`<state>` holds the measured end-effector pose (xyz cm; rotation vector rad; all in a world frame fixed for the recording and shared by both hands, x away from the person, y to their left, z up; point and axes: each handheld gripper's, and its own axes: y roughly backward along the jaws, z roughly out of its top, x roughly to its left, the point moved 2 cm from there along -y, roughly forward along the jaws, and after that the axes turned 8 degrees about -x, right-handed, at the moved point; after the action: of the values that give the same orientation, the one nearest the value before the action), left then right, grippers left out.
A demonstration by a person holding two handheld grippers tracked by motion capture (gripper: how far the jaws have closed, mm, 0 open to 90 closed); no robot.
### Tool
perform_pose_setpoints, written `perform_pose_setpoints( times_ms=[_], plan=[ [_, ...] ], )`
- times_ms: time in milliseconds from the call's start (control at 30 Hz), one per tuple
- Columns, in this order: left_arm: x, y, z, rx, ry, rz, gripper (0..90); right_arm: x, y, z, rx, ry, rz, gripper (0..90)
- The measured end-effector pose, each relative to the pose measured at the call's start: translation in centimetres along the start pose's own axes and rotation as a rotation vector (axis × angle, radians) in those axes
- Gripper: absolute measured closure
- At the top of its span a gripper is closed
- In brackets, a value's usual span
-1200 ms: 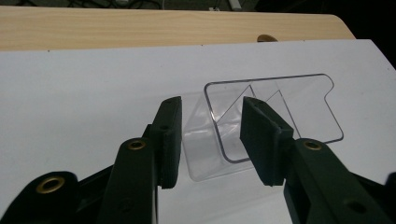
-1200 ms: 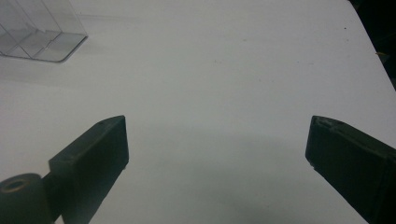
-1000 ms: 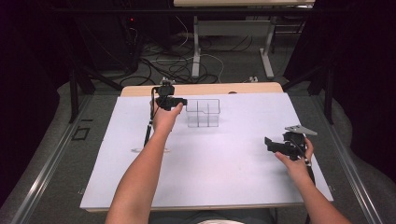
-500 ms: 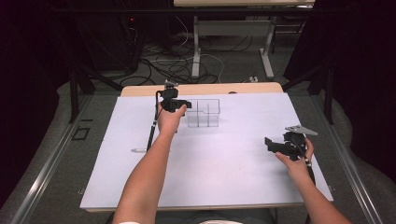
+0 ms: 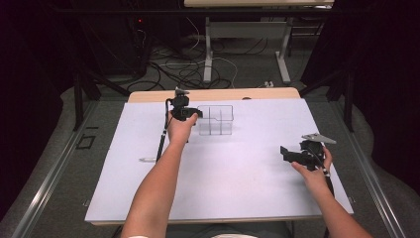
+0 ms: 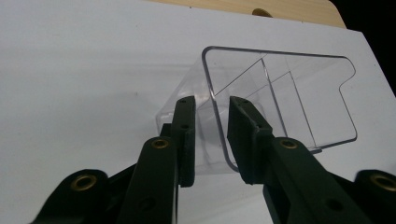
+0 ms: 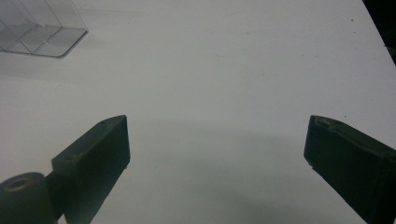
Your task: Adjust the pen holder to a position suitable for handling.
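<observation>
A clear plastic box (image 5: 216, 120) with inner dividers stands at the far middle of the white sheet. My left gripper (image 5: 194, 115) is at its left end. In the left gripper view the jaws (image 6: 212, 105) straddle the box's near wall (image 6: 215, 100), one inside and one outside, and a thin gap shows on each side. These jaws have just been closing with the wall between them. My right gripper (image 5: 285, 153) hovers over the sheet at the right, wide open and holding nothing (image 7: 217, 126). The box's corner (image 7: 37, 28) shows at that view's upper left.
The white sheet (image 5: 237, 183) covers a wooden table whose far edge (image 5: 213, 94) is bare. A small pale item (image 5: 147, 159) lies on the sheet left of my left forearm. A black cable (image 5: 162, 134) trails from the left gripper. Cables and desk legs stand beyond the table.
My left gripper has edged right up to the box's left wall. The right hand and the box have kept still.
</observation>
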<state>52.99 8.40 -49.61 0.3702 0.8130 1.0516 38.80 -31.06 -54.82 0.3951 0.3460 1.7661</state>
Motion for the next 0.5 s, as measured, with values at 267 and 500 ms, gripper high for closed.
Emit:
perform_pose_setpoints(
  times_ms=[267, 500],
  plan=[
    [0.48, 0.19, 0.0, -0.018, 0.076, -0.013, 76.1, -0.07, -0.07, -0.06, 0.006, 0.002, 0.001, 7.4],
    [0.16, 0.21, 0.02, -0.024, 0.101, 0.003, 77.7, 0.02, -0.06, -0.04, 0.005, 0.006, 0.008, 7.9]
  ],
)
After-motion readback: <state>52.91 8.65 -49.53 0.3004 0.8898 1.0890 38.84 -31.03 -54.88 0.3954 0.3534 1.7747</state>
